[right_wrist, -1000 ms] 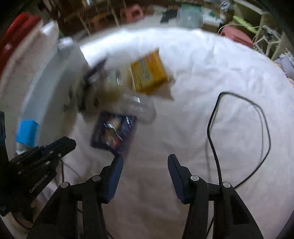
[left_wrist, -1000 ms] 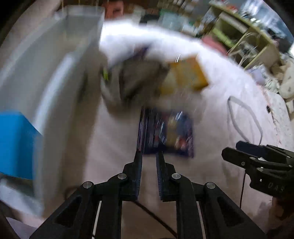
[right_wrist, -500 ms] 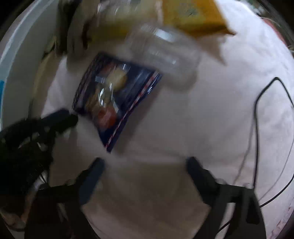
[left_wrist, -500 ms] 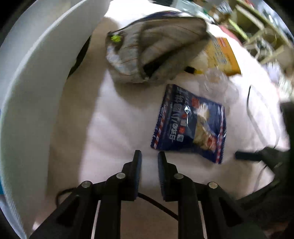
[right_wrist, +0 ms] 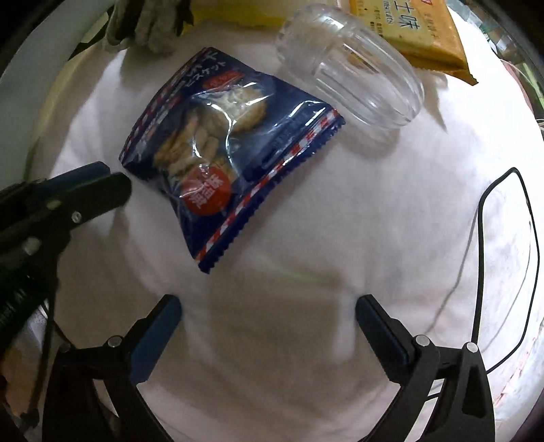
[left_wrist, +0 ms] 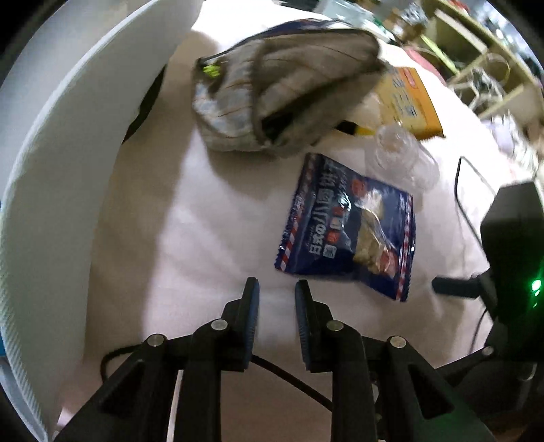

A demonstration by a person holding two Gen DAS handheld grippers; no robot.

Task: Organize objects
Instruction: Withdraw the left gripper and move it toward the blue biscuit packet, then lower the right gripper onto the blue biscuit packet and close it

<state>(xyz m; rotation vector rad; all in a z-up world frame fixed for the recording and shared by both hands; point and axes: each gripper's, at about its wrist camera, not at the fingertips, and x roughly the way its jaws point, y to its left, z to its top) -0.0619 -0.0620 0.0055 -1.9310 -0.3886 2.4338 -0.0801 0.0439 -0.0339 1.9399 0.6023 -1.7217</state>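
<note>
A dark blue snack bag (right_wrist: 224,149) of crackers lies flat on the white cloth; it also shows in the left wrist view (left_wrist: 346,227). A clear ribbed plastic jar (right_wrist: 353,71) lies on its side beside it, also in the left wrist view (left_wrist: 401,156). A yellow packet (right_wrist: 418,30) lies behind the jar. A grey cloth pouch (left_wrist: 282,88) lies open at the back. My right gripper (right_wrist: 268,306) is wide open and empty, just short of the bag. My left gripper (left_wrist: 277,289) is nearly closed, empty, beside the bag's left corner.
A large white bin (left_wrist: 61,163) stands along the left. A black cable (right_wrist: 530,244) loops over the cloth at the right. The left gripper's fingers (right_wrist: 88,190) show at the left in the right wrist view. Shelves and clutter stand behind the table.
Both grippers have moved down and forward toward the blue snack bag. The right gripper has opened wider. Nothing has been taken hold of.
</note>
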